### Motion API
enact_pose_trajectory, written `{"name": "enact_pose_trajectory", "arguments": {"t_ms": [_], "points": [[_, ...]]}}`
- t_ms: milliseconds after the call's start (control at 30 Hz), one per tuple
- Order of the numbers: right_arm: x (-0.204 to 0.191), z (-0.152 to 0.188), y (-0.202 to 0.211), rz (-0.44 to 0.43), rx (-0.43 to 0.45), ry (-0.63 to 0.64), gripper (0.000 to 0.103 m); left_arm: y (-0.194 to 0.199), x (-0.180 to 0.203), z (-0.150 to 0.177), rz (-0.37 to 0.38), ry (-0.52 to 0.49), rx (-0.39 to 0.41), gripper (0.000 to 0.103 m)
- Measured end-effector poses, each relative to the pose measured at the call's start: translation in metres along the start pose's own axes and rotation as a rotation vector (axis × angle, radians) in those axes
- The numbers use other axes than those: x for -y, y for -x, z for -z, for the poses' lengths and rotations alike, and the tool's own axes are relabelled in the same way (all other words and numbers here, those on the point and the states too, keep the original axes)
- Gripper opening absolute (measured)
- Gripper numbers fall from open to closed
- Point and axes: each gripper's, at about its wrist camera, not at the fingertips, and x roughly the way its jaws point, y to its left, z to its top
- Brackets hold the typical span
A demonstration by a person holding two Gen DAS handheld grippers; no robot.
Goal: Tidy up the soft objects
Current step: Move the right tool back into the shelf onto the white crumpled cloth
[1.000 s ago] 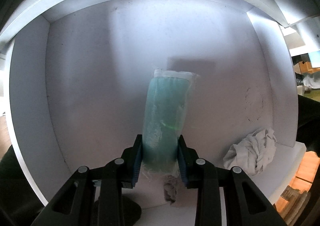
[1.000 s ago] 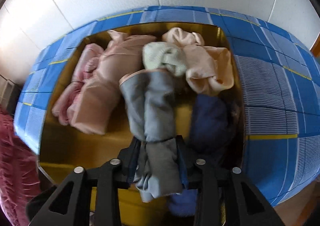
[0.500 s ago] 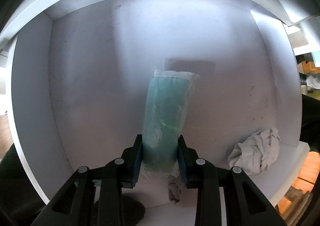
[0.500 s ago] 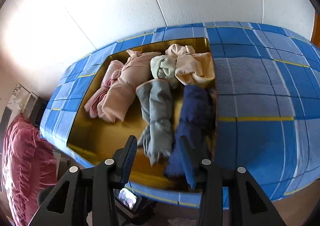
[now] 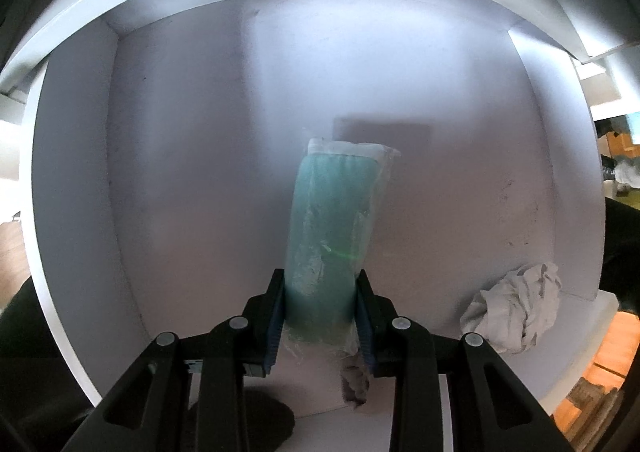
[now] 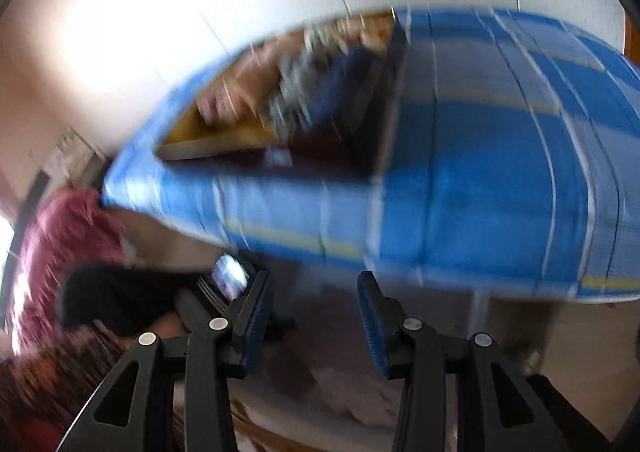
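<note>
- Your left gripper (image 5: 320, 312) holds a soft teal roll (image 5: 330, 240) wrapped in thin, crinkly clear plastic. The fingers (image 5: 276, 316) press on both sides of its lower end.
- The roll is long and round like a tube. It points away from you into a white shelf box (image 5: 160, 156) with smooth, flat walls. Its far end is near the back wall; you cannot tell if it touches.
- A crumpled white cloth (image 5: 516, 312) sits in the low right corner of the shelf box, well apart from the roll. It looks wrinkly and lumpy.
- A small gray scrap of cloth (image 5: 354, 384) lies just under the right finger of that gripper.
- Your right gripper (image 6: 316, 316) has its fingers (image 6: 370, 320) spread apart with nothing between them. The pads are blue and ribbed.
- That picture is very blurry. Your right gripper points toward a blue checked fabric box (image 6: 460, 180) from its side.
- In the open top of the box you can make out soft clothes (image 6: 296, 80) in pink, gray and dark blue, lying close together. The blur hides their shapes.
- A fuzzy dark pink cushion (image 6: 68, 244) is at the left, below the box.
</note>
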Motion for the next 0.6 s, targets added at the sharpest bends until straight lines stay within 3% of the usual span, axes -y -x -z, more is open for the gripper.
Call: {"name": "enact_pose_trajectory", "arguments": {"t_ms": [133,267,433,567,600], "points": [[0.01,0.026,-0.041,0.057,-0.151,0.007,0.043,0.002,-0.002,0.002,-0.005,0.015,0.001,0.032],[0.015,0.046,-0.092,0.179,-0.328,0.052,0.043,0.003,-0.006,0.006,-0.008,0.03,0.001,0.032],[0.021,0.056,-0.13,0.204,-0.421,0.027,0.044,0.004,-0.001,0.002,-0.016,0.03,0.004,0.032],[0.021,0.07,-0.17,0.236,-0.54,0.083,0.054,0.008,0.0,0.0,-0.013,0.035,0.01,0.032],[0.02,0.072,-0.178,0.241,-0.565,0.096,0.067,0.008,-0.001,0.001,-0.013,0.036,0.011,0.032]]}}
